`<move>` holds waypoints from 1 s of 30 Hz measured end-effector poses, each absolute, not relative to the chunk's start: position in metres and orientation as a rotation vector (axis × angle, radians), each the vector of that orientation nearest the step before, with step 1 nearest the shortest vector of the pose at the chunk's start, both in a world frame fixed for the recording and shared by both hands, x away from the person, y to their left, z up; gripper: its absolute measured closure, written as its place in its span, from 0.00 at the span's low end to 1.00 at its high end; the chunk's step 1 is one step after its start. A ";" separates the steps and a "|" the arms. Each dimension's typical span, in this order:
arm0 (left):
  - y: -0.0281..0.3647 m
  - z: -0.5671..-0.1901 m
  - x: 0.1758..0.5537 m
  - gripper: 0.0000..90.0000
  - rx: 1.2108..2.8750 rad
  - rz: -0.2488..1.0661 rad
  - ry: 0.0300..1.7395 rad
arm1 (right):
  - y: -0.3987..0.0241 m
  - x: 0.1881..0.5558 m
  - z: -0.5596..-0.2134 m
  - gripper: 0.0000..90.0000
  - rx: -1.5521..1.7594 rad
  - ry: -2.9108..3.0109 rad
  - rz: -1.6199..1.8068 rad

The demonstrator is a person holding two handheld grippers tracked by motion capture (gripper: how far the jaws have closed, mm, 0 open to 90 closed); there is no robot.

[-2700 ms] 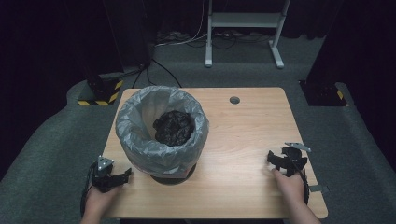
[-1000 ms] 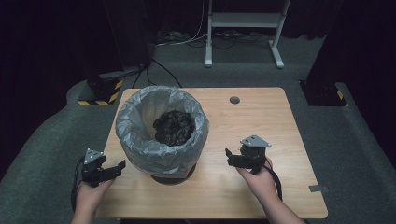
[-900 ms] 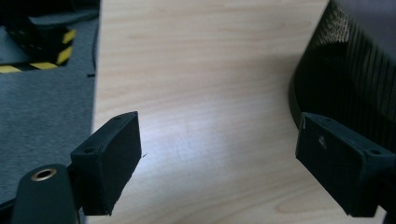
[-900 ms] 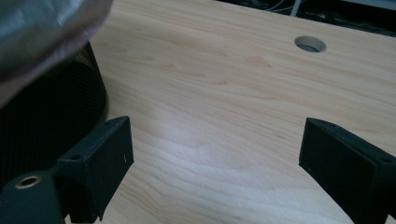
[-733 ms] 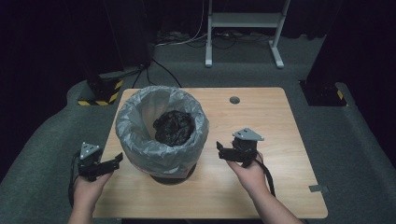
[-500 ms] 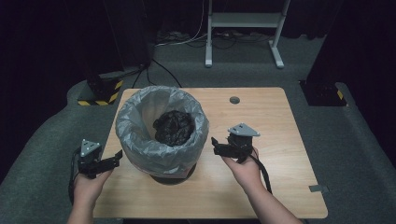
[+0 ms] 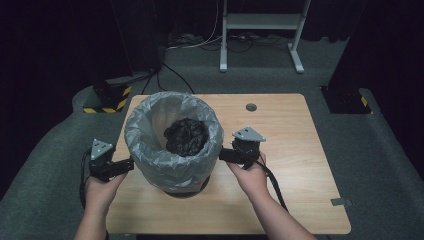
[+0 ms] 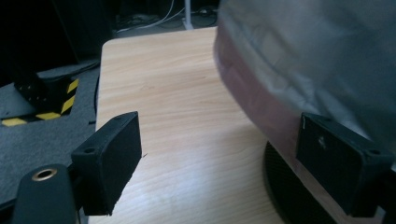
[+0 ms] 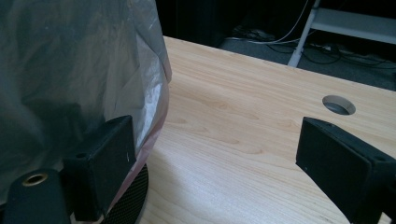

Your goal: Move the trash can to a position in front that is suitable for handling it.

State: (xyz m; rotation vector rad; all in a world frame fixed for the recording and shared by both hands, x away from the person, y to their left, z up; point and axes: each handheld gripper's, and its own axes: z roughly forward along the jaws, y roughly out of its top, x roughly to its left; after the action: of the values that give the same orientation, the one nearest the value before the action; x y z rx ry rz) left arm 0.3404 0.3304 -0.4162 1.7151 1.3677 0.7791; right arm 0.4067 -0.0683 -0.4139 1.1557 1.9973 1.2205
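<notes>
A round bin (image 7: pixel 185 186) stands upright on the desk (image 7: pixel 280 125), toward its left half and near the front edge. A grey, translucent bag (image 7: pixel 150 135) lines it, folded out over the rim and hanging in wrinkled folds down most of the outer wall. A reddish band of the wall (image 8: pixel 261 121) shows through the film in the left gripper view; below it the bin's base is dark mesh (image 9: pixel 126 200). Inside lies a crumpled black mass (image 7: pixel 186 136), resting low and slightly right of centre. The mouth is open and faces straight up.
</notes>
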 end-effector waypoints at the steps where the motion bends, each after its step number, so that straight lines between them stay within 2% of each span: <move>1: 0.327 -0.415 0.341 0.16 1.719 0.778 1.359 | -0.066 0.407 -0.414 0.13 1.149 1.998 1.220; 30: 0.310 -0.414 0.340 0.21 1.759 0.782 1.323 | -0.062 0.401 -0.415 0.16 1.127 1.974 1.227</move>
State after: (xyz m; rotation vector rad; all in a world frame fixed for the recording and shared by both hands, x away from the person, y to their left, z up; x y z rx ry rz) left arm 0.3404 0.3099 -0.4143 1.7590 1.3226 0.7822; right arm 0.4012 -0.0625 -0.4151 1.1272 1.9736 1.2272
